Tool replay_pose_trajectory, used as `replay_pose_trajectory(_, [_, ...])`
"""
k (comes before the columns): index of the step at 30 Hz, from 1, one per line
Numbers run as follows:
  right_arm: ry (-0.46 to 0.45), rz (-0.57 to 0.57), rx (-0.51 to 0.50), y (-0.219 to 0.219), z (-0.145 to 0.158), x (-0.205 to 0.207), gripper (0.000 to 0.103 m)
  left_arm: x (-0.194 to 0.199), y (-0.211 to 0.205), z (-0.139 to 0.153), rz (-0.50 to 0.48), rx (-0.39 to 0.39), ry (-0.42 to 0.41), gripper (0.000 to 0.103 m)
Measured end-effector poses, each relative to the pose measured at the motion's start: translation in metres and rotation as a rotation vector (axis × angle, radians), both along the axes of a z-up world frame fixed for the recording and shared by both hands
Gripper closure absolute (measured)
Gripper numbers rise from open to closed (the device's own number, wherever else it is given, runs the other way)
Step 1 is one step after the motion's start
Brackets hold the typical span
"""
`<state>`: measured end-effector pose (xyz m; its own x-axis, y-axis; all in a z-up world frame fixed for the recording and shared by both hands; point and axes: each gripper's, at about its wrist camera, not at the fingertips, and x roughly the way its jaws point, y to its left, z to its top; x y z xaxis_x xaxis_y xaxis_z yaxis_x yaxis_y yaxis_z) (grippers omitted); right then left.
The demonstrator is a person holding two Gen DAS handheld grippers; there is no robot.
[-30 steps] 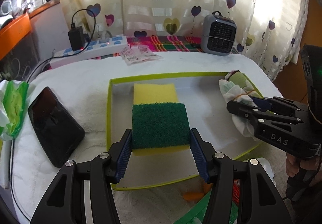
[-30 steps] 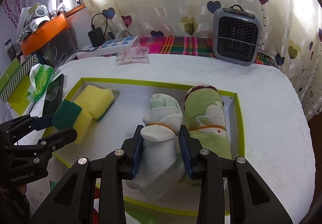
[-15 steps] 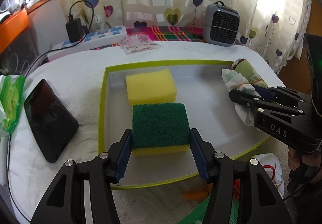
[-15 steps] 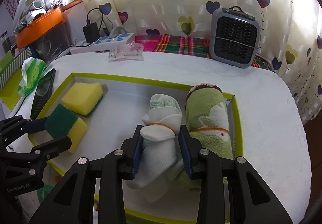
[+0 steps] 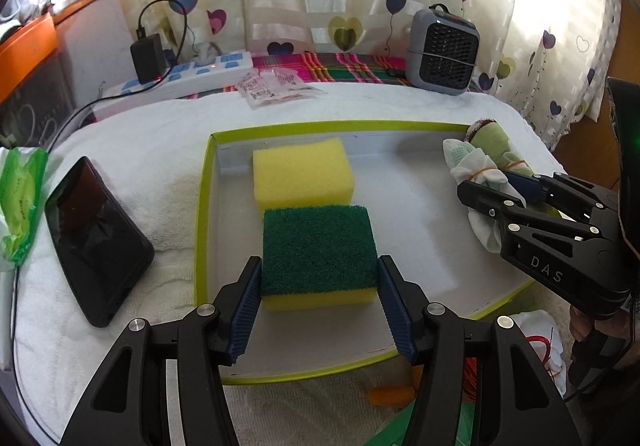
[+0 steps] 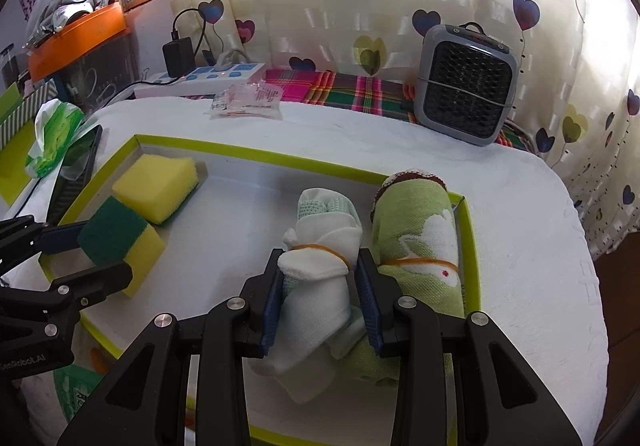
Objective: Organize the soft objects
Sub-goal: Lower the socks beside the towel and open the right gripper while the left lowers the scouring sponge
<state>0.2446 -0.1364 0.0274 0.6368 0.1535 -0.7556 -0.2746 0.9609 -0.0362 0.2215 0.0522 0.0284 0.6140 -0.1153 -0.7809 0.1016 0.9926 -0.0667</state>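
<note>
A white tray with a lime rim (image 5: 202,226) (image 6: 256,155) lies on the white towel-covered table. My left gripper (image 5: 319,264) (image 6: 94,252) is shut on a green-topped yellow sponge (image 5: 318,246) (image 6: 114,232) at the tray's left end. It sits just in front of a plain yellow sponge (image 5: 302,173) (image 6: 156,183). My right gripper (image 6: 320,258) (image 5: 486,183) is shut on a white rolled cloth (image 6: 316,286) (image 5: 474,169) bound with an orange band. That cloth lies beside a green rolled towel (image 6: 416,242) (image 5: 494,143) at the tray's right end.
A black phone (image 5: 94,238) and a green packet (image 5: 20,201) lie left of the tray. Behind it are a power strip (image 5: 188,75), sachets (image 5: 276,85), a plaid cloth (image 6: 340,87) and a small grey heater (image 5: 442,49). A hand (image 5: 582,326) holds the right gripper.
The green-topped sponge in my left gripper has drawn slightly back from the yellow sponge toward the tray's near edge. My right gripper keeps its hold on the white roll.
</note>
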Motion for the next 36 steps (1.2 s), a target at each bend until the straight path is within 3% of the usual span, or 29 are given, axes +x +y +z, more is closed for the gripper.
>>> replay_pose_trajectory(16, [-0.045, 0.004, -0.087, 0.0061, -0.0039, -0.0029, 0.066, 0.0021, 0.0001, 0.0003, 0.0, 0.003, 0.0, 0.046])
replay_pose_trajectory(36, [-0.044, 0.019, -0.034, 0.0067, -0.0024, -0.0044, 0.052, 0.0035, -0.0004, 0.001, 0.002, 0.005, 0.003, 0.045])
